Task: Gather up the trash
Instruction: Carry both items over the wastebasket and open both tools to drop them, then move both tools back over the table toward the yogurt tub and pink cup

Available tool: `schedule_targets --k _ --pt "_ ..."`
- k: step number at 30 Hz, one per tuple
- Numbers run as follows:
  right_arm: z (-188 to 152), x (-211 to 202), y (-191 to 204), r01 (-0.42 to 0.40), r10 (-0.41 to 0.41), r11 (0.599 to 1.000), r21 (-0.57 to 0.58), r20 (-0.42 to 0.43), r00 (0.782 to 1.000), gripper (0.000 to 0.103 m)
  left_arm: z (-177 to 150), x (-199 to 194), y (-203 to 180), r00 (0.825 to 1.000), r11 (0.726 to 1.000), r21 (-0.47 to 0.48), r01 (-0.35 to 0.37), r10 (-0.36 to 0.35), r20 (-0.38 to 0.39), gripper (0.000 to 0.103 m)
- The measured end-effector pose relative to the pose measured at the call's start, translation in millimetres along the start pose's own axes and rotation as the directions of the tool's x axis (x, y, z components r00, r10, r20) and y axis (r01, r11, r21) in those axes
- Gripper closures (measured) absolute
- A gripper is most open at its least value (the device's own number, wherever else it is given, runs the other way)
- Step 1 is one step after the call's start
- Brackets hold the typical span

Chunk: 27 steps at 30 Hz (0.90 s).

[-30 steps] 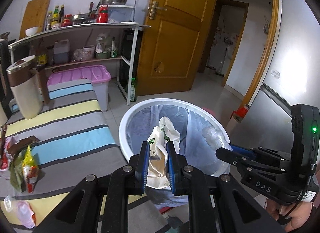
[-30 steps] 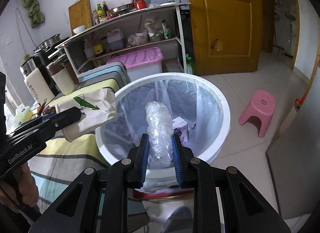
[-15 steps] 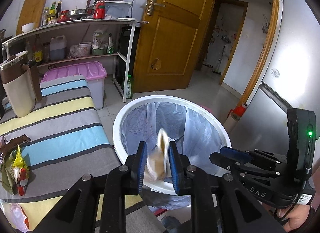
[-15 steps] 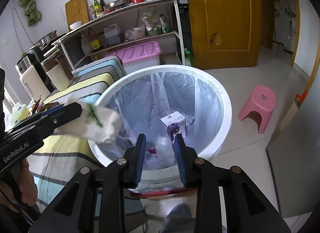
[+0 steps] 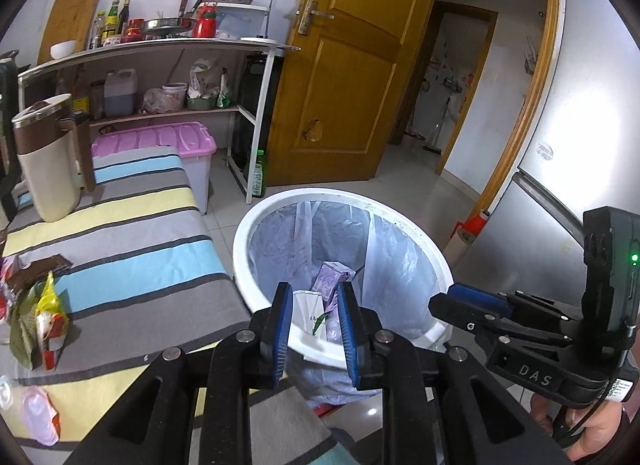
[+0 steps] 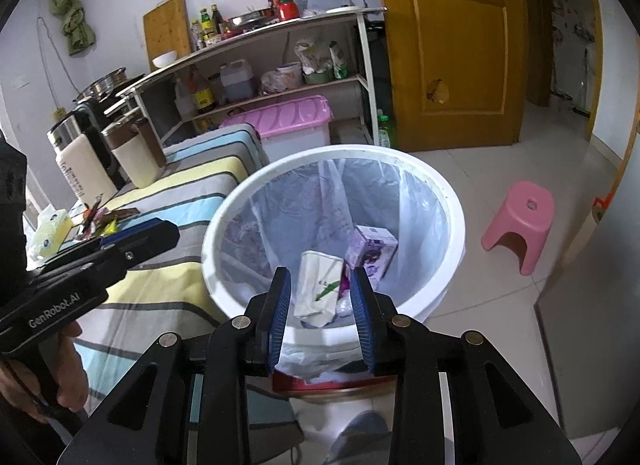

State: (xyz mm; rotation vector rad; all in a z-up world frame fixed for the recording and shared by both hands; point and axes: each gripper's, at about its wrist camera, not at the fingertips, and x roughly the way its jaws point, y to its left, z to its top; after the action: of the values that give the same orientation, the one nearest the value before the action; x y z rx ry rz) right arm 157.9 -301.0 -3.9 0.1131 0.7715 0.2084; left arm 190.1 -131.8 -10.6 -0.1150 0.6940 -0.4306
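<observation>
A white bin point(image 5: 340, 195) point(image 6: 332, 153) lined with a clear bag stands on the floor beside the striped table. At its bottom lie a white paper bag with green print point(image 6: 320, 285) point(image 5: 310, 315) and a purple box point(image 6: 372, 253) point(image 5: 332, 275). My left gripper point(image 5: 315, 293) point(image 6: 160, 231) hangs open over the bin's near rim, nothing between its pads. My right gripper point(image 6: 321, 277) point(image 5: 452, 297) is open above the bin too, and holds nothing. Snack wrappers point(image 5: 36, 305) point(image 6: 100, 221) lie on the table at the left.
The table has a striped cloth point(image 5: 140, 233), with a beige jug point(image 5: 44, 169) at its far end. A pink-lidded storage box point(image 5: 160, 141) and a loaded shelf stand behind it. A pink stool point(image 6: 520, 221) sits on the tiled floor, right of the bin. A silver fridge point(image 5: 560, 185) is at the right.
Both grippers opened. The paper bag dropped from the left one and the clear plastic wad from the right one, both into the bin.
</observation>
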Motion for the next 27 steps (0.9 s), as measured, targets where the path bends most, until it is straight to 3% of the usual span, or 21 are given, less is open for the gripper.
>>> schedule_targets --k 14,27 --pt "-12 -31 50 -0.043 0.049 0.994 -0.096 0.061 0.997 0.071 -19 -57 16 0.996 0.998 -0.016 -0.065 0.066 0.055 0.08" --pt "-26 -40 83 -0.102 0.111 0.984 -0.148 0.055 0.992 0.071 -43 -101 29 0.989 0.992 -0.04 -0.123 0.126 0.081 0.08"
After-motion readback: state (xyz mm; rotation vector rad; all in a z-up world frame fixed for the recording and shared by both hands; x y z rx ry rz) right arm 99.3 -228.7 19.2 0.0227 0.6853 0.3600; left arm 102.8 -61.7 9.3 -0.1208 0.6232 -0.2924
